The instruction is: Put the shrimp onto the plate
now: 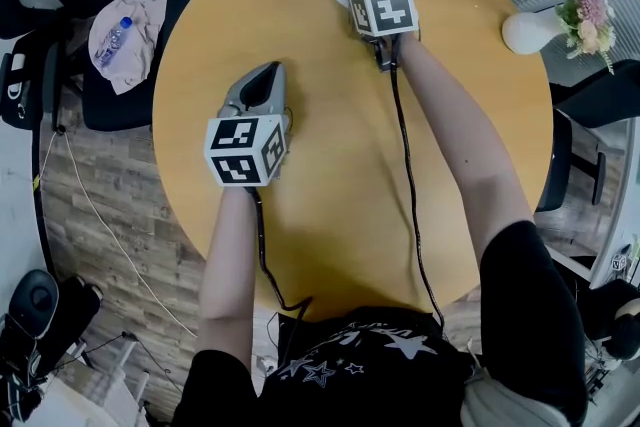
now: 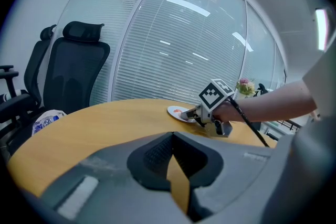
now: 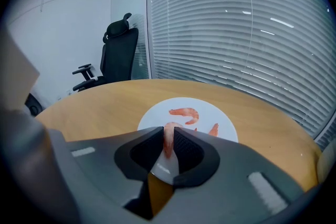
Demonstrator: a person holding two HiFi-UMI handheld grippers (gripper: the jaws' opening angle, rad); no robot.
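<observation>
Round wooden table (image 1: 320, 215) in a glass-walled office with lowered blinds; the work is at its far edge. The right gripper (image 3: 169, 132) is clamped on one shrimp (image 3: 168, 146), which sits upright between the pads, its lower end over the near rim of the white plate (image 3: 155, 114). It seems to hover just above the plate, probably so that opening the jaws drops the shrimp a short way onto bare china rather than onto the wood. Two more shrimp already lie there, a curled one (image 3: 185, 112) toward the middle and another (image 3: 212, 129) nearer the right rim (partly hidden by the jaw). The left gripper (image 2: 172, 135), jaws together on nothing, rests above the table's left half, well apart from the plate, likely parked clear of the work.
</observation>
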